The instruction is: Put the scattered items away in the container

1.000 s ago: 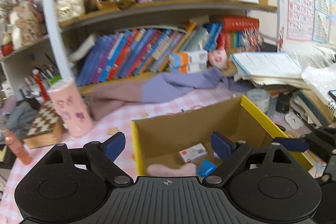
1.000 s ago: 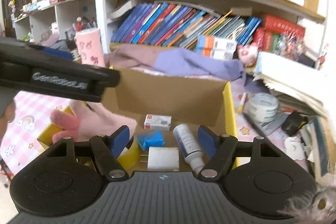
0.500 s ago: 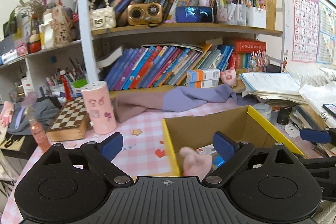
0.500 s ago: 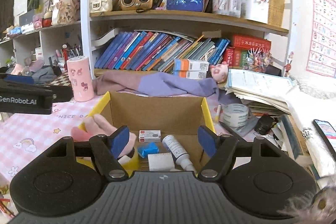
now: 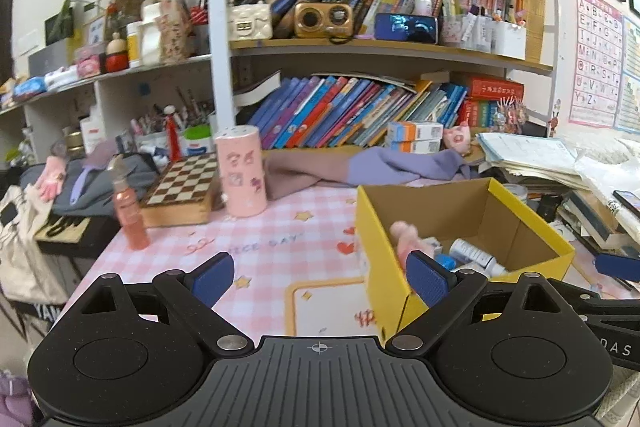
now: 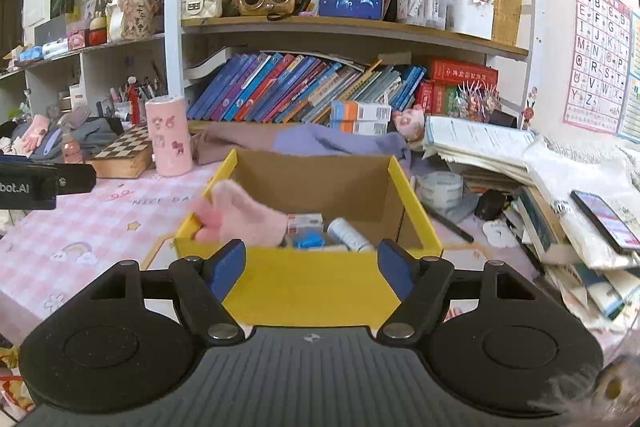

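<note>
Left gripper (image 5: 320, 281): fingers apart, empty. Right gripper (image 6: 312, 265): fingers apart, empty. Yellow box (image 6: 304, 287), 12 o'clock on counter (image 6: 80, 227): pink glove (image 6: 240, 215) draped over left wall; white bottle (image 6: 350, 235), blue item (image 6: 310, 240) inside.

Pink glove (image 6: 240, 217) blurred and draped over the yellow box (image 6: 312, 287) rim, box's near wall hiding the lower parts of the items inside, left claw's arm (image 6: 36, 183) cut off by the picture's edge, small box (image 6: 306, 221) print unreadable
</note>
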The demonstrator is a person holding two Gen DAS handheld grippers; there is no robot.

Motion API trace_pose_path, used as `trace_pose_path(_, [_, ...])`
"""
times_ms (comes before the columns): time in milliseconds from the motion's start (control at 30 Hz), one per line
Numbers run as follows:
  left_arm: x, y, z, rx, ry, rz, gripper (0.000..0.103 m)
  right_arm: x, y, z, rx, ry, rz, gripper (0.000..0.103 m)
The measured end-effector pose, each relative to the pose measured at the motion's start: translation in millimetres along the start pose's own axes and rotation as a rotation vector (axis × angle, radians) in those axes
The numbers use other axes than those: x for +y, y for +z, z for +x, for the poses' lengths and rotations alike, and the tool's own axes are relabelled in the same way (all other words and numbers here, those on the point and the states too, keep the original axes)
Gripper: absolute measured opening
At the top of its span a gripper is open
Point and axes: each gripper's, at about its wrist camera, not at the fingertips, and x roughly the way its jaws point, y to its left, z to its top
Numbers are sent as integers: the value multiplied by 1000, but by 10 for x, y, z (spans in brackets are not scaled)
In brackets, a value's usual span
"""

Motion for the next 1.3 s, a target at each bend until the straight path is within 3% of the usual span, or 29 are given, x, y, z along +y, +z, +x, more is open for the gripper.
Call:
trace_pose_path(567, [286, -374, -403, 49, 27, -37, 95, 263, -358, -281, 53, -2, 19, 73])
trace_pose_path(767, [343, -567, -480, 93, 14, -44, 96, 309, -441, -240, 113, 3, 55, 75])
trace_pose_path(1000, [363, -700, -490, 159, 27, 3, 96, 442, -491, -206, 160, -7, 61, 78])
trace_pose_path(1300, [306, -709, -561, 160, 42, 109, 101, 562, -493, -89, 204, -23, 64, 79])
